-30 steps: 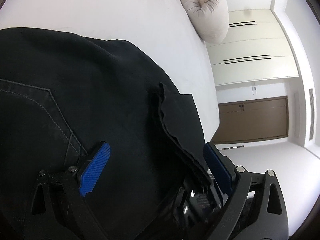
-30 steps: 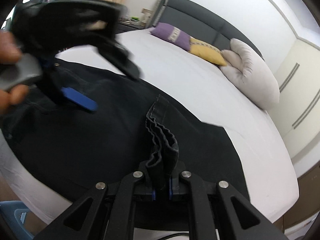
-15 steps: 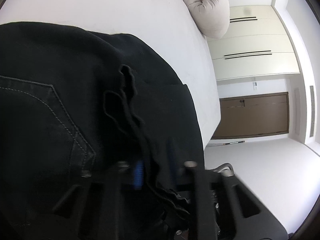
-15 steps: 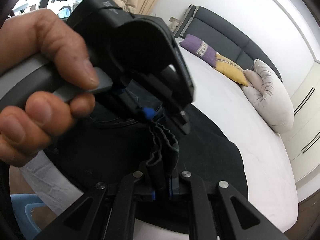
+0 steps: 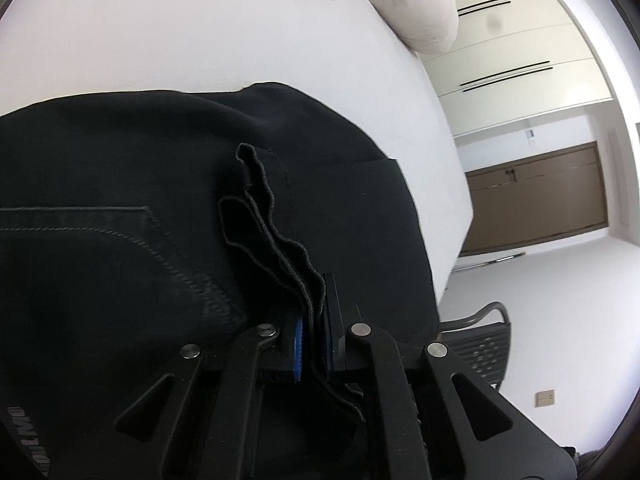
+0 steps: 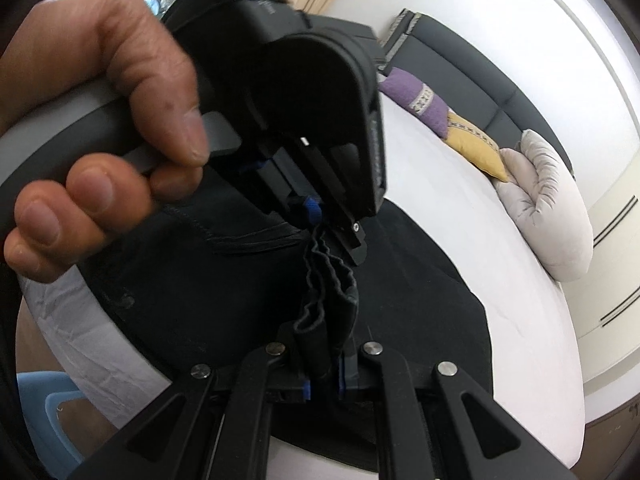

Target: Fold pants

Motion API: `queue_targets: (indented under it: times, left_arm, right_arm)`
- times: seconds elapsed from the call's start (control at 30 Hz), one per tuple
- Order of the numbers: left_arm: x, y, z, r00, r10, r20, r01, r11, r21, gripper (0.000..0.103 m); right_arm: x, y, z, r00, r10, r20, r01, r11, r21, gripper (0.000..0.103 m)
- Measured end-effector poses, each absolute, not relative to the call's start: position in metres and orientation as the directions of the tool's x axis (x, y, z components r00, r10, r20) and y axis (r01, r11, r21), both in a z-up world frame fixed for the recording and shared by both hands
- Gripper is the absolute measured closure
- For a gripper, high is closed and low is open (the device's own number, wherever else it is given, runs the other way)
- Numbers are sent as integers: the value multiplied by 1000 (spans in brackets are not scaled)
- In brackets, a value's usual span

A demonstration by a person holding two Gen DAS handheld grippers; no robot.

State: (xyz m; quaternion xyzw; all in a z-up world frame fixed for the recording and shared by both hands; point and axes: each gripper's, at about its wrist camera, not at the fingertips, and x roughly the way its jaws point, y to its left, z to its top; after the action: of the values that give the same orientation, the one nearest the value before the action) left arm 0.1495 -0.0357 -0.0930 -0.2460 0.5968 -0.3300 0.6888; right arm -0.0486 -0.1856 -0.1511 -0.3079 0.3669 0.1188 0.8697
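Note:
Black pants (image 5: pixel 120 184) lie spread on the white bed (image 5: pixel 200 28), with a stitched back pocket at the left. A bunched hem of layered fabric (image 5: pixel 272 236) rises from them. My left gripper (image 5: pixel 314 340) is shut on this hem between its blue pads. In the right wrist view the pants (image 6: pixel 420 292) lie on the bed (image 6: pixel 480 240). My right gripper (image 6: pixel 324 380) is shut on the same bunched hem (image 6: pixel 328 292). The left gripper (image 6: pixel 316 216), held by a hand, grips the hem's far end just beyond the right one.
A grey-white knotted pillow (image 5: pixel 408 4) lies at the bed's far side, with purple (image 6: pixel 412 96) and yellow (image 6: pixel 476 148) cushions against a dark headboard. White wardrobes (image 5: pixel 520 60), a brown door (image 5: pixel 540 196) and a chair (image 5: pixel 480 340) stand beyond the bed edge. A blue stool (image 6: pixel 52 420) is below left.
My left gripper went from open beside the hem to shut on it. It moved in close to the right gripper. The right gripper kept its hold.

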Motion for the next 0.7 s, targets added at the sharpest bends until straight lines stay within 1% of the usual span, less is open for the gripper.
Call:
queue_targets:
  times: [0.2,0.27,0.4,0.47,0.5,0.53,0.57,0.6,0.67,0.7]
  left_arm:
    - [143,-40,-104,75,-689,-721,194,719,-667,97]
    - [143,-41,-107,81,-686,-724,194,723,-663,96]
    - [141,-45,-108,89,-677,-730,211,730,-650,95]
    - [139,-42,-112,98,-671,-735,216,735,-643,95]
    - [138,-41,-111,102,-671,-735,213,736,-643,94]
    - [138,-40,-112,104,-668,-737,212,739,-639,94]
    - [137,-39,-112,107,-664,-740,212,743,-635,93]
    - [137,-35,-111,111,-660,-743,214,746,-631,93]
    - [137,-36,-109,119,-643,-757,224,760,-610,93]
    - [136,-36,-107,123,-633,-764,231,767,-599,93]
  right_arm:
    - [-40,-183,-162,666,-17,-746,-477,759,-443,92]
    - [-41,-183,-165,661,-13,-750,-481,761,-436,89]
    - [-38,-186,-166,642,-4,-767,-479,779,-405,87]
    - [-25,-199,-156,621,24,-783,-485,797,-360,80]
    - [-26,-207,-154,611,40,-791,-485,808,-334,71]
    - [-27,-215,-149,594,68,-801,-488,822,-292,60]
    - [-27,-223,-145,572,103,-814,-492,837,-240,54]
    - [-27,-233,-141,545,146,-826,-493,852,-175,53]
    - [-25,-263,-130,454,288,-843,-484,874,38,53]
    - [-22,-277,-126,415,357,-837,-472,871,138,54]
